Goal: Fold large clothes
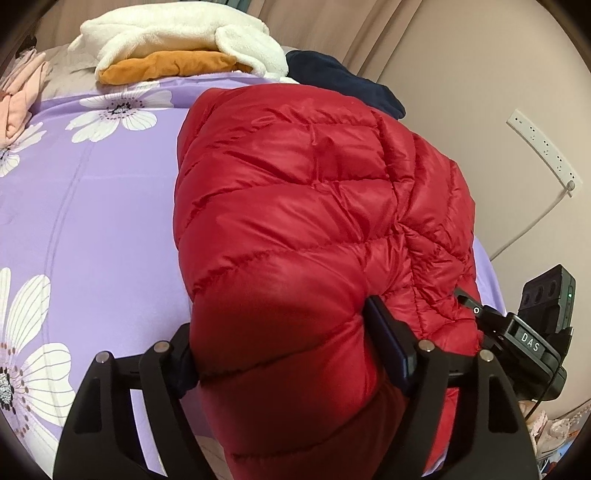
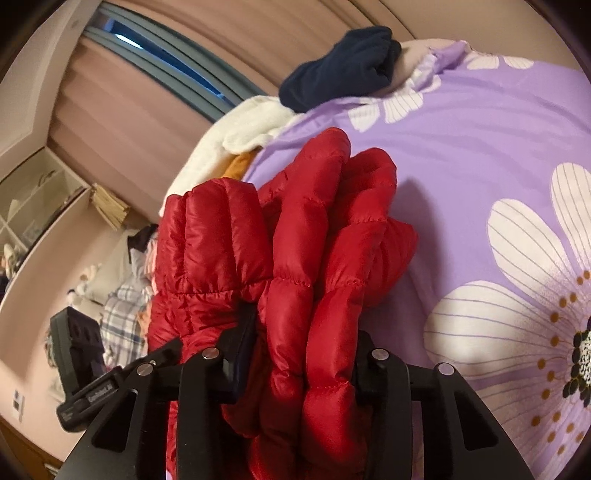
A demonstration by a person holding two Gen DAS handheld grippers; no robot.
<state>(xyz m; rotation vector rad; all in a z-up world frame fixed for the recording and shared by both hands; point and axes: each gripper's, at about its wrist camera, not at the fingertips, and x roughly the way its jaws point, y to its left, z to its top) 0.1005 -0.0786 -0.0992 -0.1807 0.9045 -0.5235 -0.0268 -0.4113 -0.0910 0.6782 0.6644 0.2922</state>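
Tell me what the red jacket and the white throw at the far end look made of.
Red jacket: looks like thin, glossy nylon-type shell over puffy fill; sheen, stitched quilt channels and fine wrinkles suggest it. White throw: looks like soft matte fleece or plush; fuzzy nap, no shine. Exact fibres cannot be told.

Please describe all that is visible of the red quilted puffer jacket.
The red quilted puffer jacket is shiny and padded, stitched into puffy channels. It lies bunched on the purple flowered bedcover. The left hand-held gripper clamps one thick fold; the right hand-held gripper clamps several gathered layers.
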